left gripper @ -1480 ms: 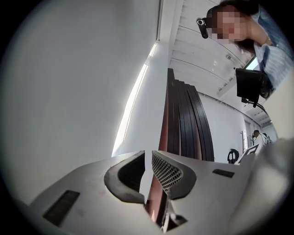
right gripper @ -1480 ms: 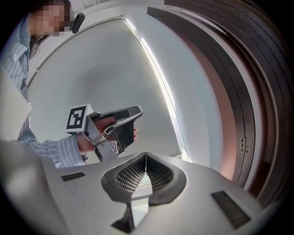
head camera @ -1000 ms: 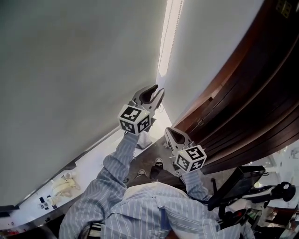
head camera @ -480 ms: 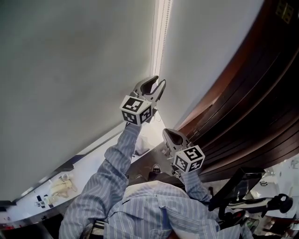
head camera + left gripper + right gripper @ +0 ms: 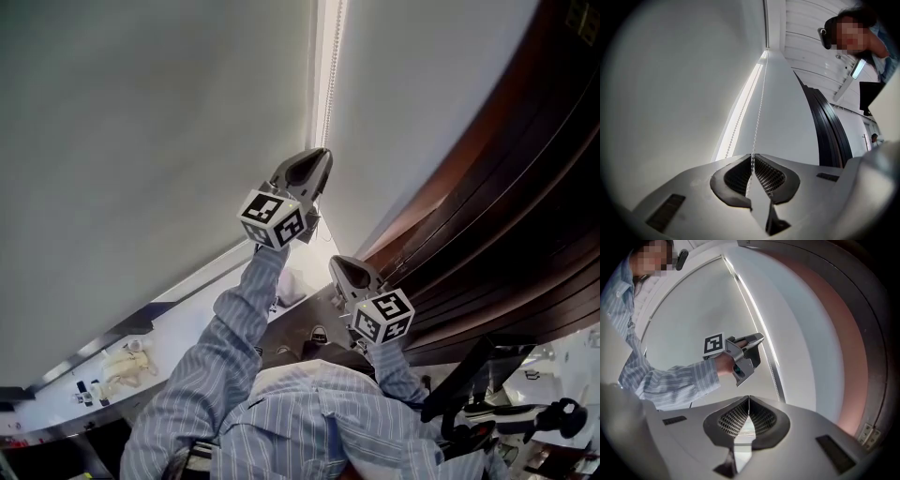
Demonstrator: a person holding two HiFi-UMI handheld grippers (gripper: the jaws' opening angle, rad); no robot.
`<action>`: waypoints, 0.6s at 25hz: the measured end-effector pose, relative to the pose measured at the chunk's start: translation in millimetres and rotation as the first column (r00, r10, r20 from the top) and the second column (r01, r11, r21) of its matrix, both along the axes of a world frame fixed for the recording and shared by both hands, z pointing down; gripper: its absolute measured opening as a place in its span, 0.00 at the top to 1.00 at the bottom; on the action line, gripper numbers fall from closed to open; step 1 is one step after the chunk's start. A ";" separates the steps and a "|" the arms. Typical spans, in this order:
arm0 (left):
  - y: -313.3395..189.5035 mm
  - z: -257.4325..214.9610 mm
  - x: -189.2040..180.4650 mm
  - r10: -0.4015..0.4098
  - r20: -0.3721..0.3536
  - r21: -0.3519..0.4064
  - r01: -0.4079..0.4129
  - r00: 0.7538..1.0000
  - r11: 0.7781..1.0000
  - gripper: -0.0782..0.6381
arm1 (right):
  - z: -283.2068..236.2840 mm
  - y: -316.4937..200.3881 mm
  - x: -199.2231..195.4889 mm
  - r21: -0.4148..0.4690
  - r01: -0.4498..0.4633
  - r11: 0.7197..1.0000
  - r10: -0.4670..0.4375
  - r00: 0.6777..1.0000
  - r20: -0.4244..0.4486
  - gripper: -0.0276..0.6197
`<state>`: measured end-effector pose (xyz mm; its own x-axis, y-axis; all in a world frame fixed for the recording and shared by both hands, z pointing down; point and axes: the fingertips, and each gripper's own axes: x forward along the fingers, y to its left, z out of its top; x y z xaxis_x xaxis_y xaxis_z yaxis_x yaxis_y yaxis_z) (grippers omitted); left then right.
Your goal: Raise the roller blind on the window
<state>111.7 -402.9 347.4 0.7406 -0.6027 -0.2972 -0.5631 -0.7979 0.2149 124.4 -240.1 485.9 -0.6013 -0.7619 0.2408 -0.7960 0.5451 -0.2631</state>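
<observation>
Fingers (image 5: 736, 176) of the left gripper (image 5: 752, 158) are pinched shut on the bead chain (image 5: 759, 105), which runs up beside a bright slit (image 5: 328, 56) at the edge of the grey roller blind (image 5: 141, 141). Lower and nearer the person, the right gripper (image 5: 748, 400) has its fingers pressed together on nothing. The blind's bottom edge lies near the white sill (image 5: 183, 314).

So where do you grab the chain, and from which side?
Pinch one straight strand of the chain, coming at it from the front with a jaw on each side. It hangs thin and straight beside the blind, and the beads should help stop the pads slipping. The left gripper is shut on it just like that.
</observation>
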 end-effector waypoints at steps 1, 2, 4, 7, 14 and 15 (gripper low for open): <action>0.7 2.2 4.0 0.005 0.017 -0.005 -0.005 1.000 1.000 0.86 | -0.2 1.2 0.6 -0.001 0.001 1.000 -0.001 1.000 0.002 0.95; 2.5 4.3 8.1 0.011 0.036 -0.007 -0.011 0.999 1.000 0.87 | -0.4 2.4 1.1 -0.002 0.001 1.000 -0.001 1.000 0.004 0.95; 7.2 10.5 14.2 0.033 0.074 -0.019 -0.031 0.997 0.999 0.88 | -0.4 4.0 1.0 -0.002 0.001 1.000 -0.001 1.000 0.009 0.95; 6.8 26.9 14.2 0.050 0.113 -0.072 -0.042 0.992 0.996 0.88 | -0.9 1.7 0.2 0.005 -0.006 1.000 0.006 1.000 0.014 0.95; 17.7 35.3 -15.5 -0.001 0.119 -0.052 0.007 0.993 0.999 0.88 | -51.5 -3.3 2.7 0.156 -0.003 0.988 0.007 1.000 -0.026 0.95; 22.0 34.3 -18.7 -0.008 0.123 -0.037 0.013 0.992 0.999 0.88 | -68.9 -6.3 3.5 0.196 -0.002 0.981 0.009 0.999 -0.036 0.95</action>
